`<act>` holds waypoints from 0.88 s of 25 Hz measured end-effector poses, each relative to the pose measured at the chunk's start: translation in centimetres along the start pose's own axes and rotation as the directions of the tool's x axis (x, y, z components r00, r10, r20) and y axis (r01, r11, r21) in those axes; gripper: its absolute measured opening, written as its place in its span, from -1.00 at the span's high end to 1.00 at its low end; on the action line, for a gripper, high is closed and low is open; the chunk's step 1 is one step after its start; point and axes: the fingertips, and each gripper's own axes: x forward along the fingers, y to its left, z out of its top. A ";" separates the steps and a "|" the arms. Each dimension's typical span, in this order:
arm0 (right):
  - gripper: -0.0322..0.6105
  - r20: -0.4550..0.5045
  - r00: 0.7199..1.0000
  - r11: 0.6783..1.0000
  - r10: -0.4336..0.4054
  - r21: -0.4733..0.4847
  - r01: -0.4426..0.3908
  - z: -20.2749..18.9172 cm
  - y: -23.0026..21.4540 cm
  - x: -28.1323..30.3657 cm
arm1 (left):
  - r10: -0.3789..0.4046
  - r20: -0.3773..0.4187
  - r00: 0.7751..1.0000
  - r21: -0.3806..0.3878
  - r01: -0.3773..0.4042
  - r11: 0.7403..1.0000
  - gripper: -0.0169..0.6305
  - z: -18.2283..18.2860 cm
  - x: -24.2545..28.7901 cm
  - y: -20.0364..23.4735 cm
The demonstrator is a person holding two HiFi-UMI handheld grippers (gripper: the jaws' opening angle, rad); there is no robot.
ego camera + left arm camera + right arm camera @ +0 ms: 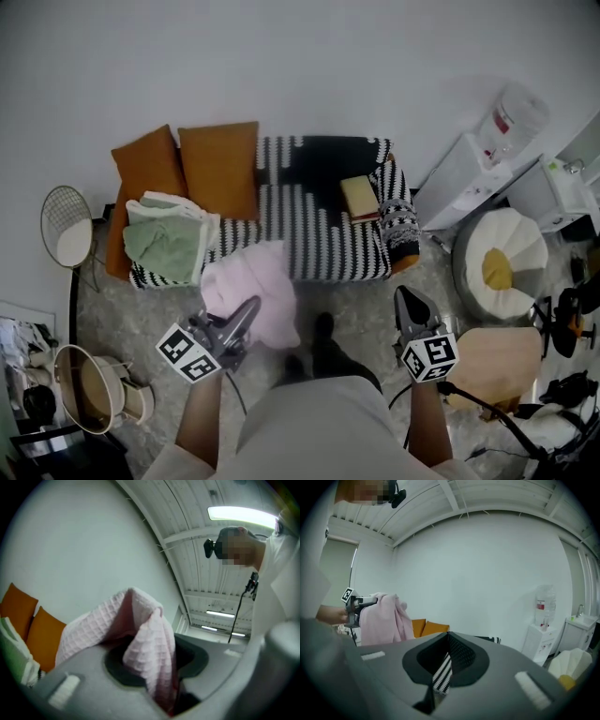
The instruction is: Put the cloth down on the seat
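My left gripper (253, 305) is shut on a pink waffle-weave cloth (255, 289), which hangs bunched just in front of the sofa's front edge. In the left gripper view the cloth (140, 639) is pinched between the jaws and drapes over them (157, 672). The sofa seat (319, 234) wears a black-and-white striped cover. My right gripper (405, 295) hovers to the right above the floor, shut with nothing in it; in its own view the jaws (448, 641) leave only a thin slit, and the cloth (384, 616) hangs at the left.
Two orange cushions (220, 164) and a stack of green and white cloths (169, 239) fill the sofa's left end. A yellowish book (359, 197) lies on its right end. A white pouf (506, 262), a wooden stool (492, 361) and a water dispenser (497, 131) stand right; a bucket (89, 389) sits left.
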 end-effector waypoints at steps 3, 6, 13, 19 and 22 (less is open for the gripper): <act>0.90 0.001 1.000 1.000 0.022 -0.002 -0.022 0.6 -1.1 1.9 | 0.013 -0.002 1.000 0.006 -0.013 1.000 0.55 0.3 1.1 0.8; 0.90 0.001 0.999 0.999 0.046 -0.008 -0.046 1.3 -2.3 4.2 | 0.031 -0.008 0.999 0.006 -0.031 1.000 0.55 0.5 2.5 2.0; 0.90 -0.001 0.995 0.995 0.104 -0.013 -0.104 3.0 -5.2 9.2 | 0.082 0.003 0.997 -0.006 -0.082 0.997 0.55 1.5 6.0 4.7; 0.90 -0.021 0.986 0.986 0.164 -0.021 -0.165 3.5 -8.3 13.2 | 0.131 0.028 0.991 -0.023 -0.130 0.991 0.55 1.9 9.8 6.7; 0.90 -0.034 0.981 0.981 0.192 -0.032 -0.193 3.8 -10.2 14.9 | 0.162 0.047 0.986 -0.043 -0.160 0.986 0.55 1.7 11.8 7.9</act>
